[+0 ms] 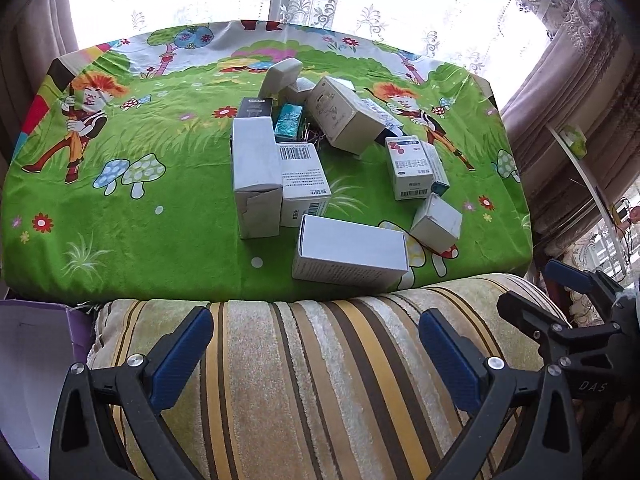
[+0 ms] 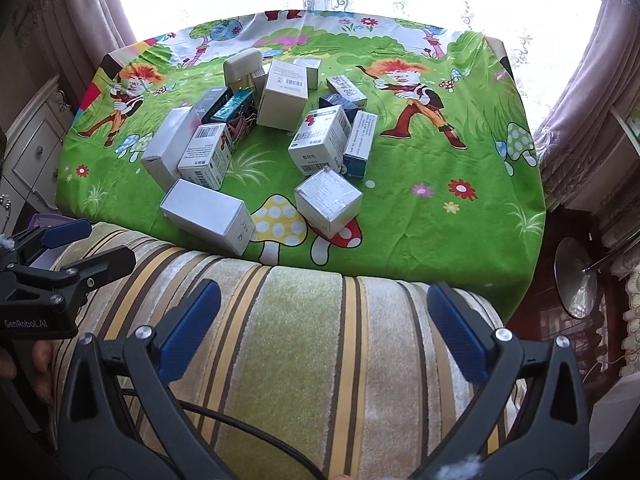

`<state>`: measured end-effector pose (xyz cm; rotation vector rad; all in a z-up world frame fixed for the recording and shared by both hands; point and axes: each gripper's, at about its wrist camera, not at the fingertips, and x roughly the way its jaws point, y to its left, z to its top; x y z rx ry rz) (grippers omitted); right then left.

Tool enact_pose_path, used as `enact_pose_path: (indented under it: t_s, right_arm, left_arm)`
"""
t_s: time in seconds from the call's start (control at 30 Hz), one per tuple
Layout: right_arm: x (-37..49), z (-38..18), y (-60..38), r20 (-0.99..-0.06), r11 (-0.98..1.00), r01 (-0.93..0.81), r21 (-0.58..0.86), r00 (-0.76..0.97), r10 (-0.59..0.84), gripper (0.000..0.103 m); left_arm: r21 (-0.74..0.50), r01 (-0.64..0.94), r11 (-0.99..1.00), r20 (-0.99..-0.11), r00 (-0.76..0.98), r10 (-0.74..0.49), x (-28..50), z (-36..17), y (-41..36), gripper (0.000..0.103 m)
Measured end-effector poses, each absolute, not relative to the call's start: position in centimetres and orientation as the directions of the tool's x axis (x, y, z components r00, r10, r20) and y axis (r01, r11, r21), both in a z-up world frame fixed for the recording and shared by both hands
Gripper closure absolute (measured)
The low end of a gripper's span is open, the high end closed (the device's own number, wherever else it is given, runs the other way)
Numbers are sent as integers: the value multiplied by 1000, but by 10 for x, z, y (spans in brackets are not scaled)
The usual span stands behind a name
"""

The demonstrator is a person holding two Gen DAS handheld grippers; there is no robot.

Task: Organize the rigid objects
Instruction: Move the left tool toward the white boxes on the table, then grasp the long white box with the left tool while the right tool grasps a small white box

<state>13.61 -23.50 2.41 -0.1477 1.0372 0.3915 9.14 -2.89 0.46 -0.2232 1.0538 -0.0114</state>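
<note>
Cardboard boxes (image 1: 348, 256) (rectangular) on plush cloth (image 1: 160, 240).

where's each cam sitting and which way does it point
Left wrist: on the left gripper, low over the striped cushion, facing the boxes; the right gripper shows at its right edge.
Right wrist: on the right gripper, same heading; the left gripper shows at left.
Shared: the green cartoon cloth, the near white box, the window.
</note>
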Motion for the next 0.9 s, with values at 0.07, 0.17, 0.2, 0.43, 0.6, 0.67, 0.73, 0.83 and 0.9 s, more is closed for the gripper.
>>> enact_pose_path:
  t_s: [0.07, 0.17, 0.2, 0.43, 0.6, 0.67, 0.73, 0.83, 0.9]
  right_arm:
    - [144, 22, -239, -861, 923, -377, 82, 439, 256, 0]
    - [155, 20, -243, -862, 922, -376, 96, 432, 266, 0]
    - [158, 19, -243, -862, 919, -382, 96, 429, 269, 0]
    - [182, 10, -241, -874, 897, -429, 105, 391, 290, 0]
    - [197, 1, -237, -886, 883, -456, 107, 359, 292, 0]
    - [203, -2, -233, -893, 877, -468, 107, 343, 292, 0]
    - [208, -4, -228, -896, 866, -490, 102, 333, 294, 0]
    - [215, -7, -220, -903, 840, -535, 90, 312, 295, 0]
    - [221, -9, -216, -906, 824, -561, 83, 301, 296, 0]
  left_arm:
    - [-185, -88, 979, -866, 486, -120, 101, 2, -33, 0]
    - [-185, -80, 980, -873, 470, -126, 114, -1, -39, 0]
    - [-184, -79, 980, -877, 464, -127, 119, -3, -40, 0]
    - [-155, -73, 985, -906, 408, -112, 146, -18, -53, 0]
    - [-130, -72, 989, -921, 378, -94, 157, -27, -55, 0]
    - [-116, -70, 991, -927, 366, -83, 161, -31, -56, 0]
    - [-109, -72, 991, -932, 355, -76, 164, -35, -56, 0]
    - [-95, -77, 993, -938, 342, -63, 167, -39, -55, 0]
    - [-88, -79, 993, -940, 336, -56, 170, -42, -54, 0]
